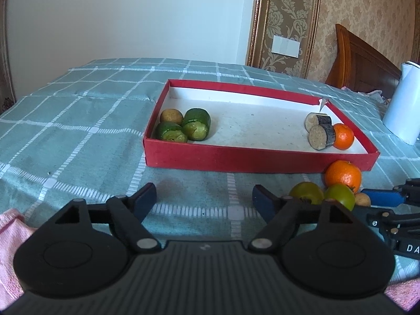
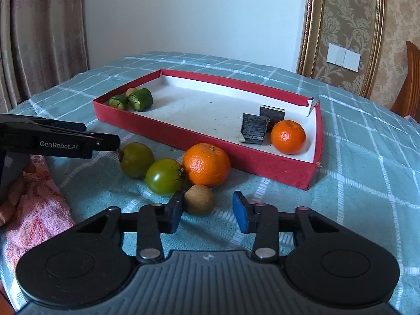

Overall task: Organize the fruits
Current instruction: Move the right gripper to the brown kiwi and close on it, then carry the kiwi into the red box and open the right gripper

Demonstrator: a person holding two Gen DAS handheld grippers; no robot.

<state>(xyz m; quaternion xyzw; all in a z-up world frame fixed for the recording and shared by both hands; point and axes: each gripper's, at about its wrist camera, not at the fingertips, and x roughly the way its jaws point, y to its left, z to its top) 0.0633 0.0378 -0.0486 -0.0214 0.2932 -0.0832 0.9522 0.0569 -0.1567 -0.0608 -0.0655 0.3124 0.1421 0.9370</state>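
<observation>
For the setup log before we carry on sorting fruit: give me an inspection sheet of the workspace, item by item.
Surface: teal checked cloth over the table, lying flat.
Job's things: red box holds cucumber pieces, eggplant pieces and a boxed orange. Outside it are a loose orange, two green tomatoes and a small brown fruit.
Clutter: pink towel; white jug.
Grippers: left gripper open and empty; right gripper open, with the small brown fruit beside one finger.
Cables: nothing seen.
Surroundings: wall switch, curtain, wooden chair.
</observation>
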